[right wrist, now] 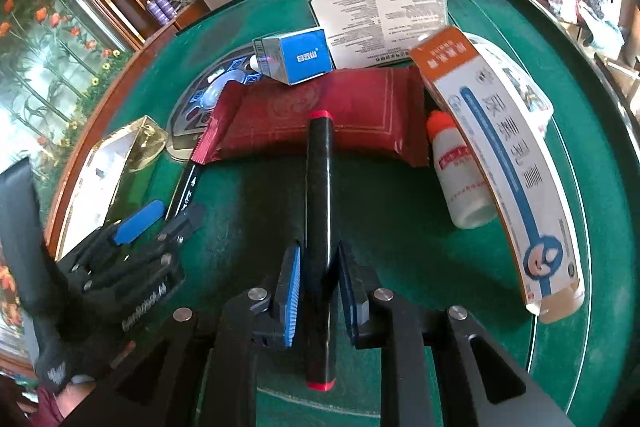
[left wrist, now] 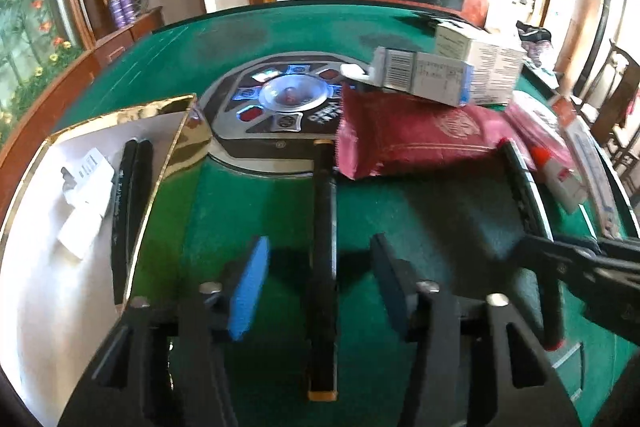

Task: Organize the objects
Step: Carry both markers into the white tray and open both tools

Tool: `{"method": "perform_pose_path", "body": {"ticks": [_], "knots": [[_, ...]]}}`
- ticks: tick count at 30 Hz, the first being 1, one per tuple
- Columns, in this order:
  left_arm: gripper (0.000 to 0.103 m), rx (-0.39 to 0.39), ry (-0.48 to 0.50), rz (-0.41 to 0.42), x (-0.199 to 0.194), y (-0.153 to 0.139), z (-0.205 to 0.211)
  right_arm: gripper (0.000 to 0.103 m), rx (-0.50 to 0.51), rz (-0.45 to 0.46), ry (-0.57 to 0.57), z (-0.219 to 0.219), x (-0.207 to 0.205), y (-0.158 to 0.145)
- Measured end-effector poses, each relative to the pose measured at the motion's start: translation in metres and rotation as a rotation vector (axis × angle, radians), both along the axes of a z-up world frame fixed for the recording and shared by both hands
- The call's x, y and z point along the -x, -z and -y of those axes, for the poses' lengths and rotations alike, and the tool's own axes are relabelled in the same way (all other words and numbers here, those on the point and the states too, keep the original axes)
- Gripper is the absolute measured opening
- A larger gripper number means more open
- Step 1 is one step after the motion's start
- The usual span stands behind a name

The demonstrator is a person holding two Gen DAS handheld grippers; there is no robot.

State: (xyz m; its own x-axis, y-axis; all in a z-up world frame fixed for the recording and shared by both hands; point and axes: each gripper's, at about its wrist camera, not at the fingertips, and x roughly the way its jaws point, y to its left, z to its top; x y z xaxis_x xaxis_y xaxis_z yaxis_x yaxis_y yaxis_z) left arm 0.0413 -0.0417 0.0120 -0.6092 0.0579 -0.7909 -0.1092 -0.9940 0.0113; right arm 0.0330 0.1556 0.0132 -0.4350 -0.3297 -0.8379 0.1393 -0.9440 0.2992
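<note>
Left gripper point(left wrist: 320, 241): pitched steeply down, jaws apart, pads standing clear on both sides of the orange-capped marker point(left wrist: 322, 203) that runs between them. Right gripper point(right wrist: 320, 247): likewise pitched down, just beside the left, jaws drawn in close, pads clamped on the red-capped marker point(right wrist: 318, 187).

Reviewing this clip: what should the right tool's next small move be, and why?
Probably a lift straight up. The right tool is closed on the red-tipped marker, whose far end reaches over the red packet. The gold-rimmed box, already holding two black markers, looks like its destination.
</note>
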Motion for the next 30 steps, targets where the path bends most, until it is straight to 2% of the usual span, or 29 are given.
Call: {"method": "perform_pose_path", "body": {"ticks": [1, 2, 6, 8, 13, 22, 30], "knots": [[0.016, -0.003, 0.007, 0.004, -0.001, -0.001, 0.0, 0.022, -0.017, -0.008, 0.001, 0.004, 0.002, 0.0], [0.014, -0.035, 0.015, 0.015, -0.003, -0.002, 0.002, 0.023, -0.033, -0.018, 0.002, 0.007, 0.003, 0.0], [0.014, -0.135, 0.024, 0.038, -0.011, -0.002, 0.014, 0.022, -0.097, -0.063, 0.008, 0.019, 0.004, -0.001], [0.014, -0.187, 0.019, 0.052, -0.015, -0.001, 0.022, 0.016, -0.115, -0.078, 0.016, 0.019, 0.002, -0.001], [0.014, -0.301, 0.014, 0.077, -0.032, -0.002, 0.041, 0.016, -0.012, -0.068, 0.023, 0.009, -0.006, -0.001], [0.014, -0.39, 0.028, -0.009, -0.069, -0.033, 0.068, 0.016, 0.106, -0.116, 0.003, 0.012, -0.034, -0.026], [0.014, -0.388, -0.038, -0.114, -0.093, -0.067, 0.123, 0.016, 0.133, -0.167, -0.072, 0.045, -0.049, -0.057]]}}
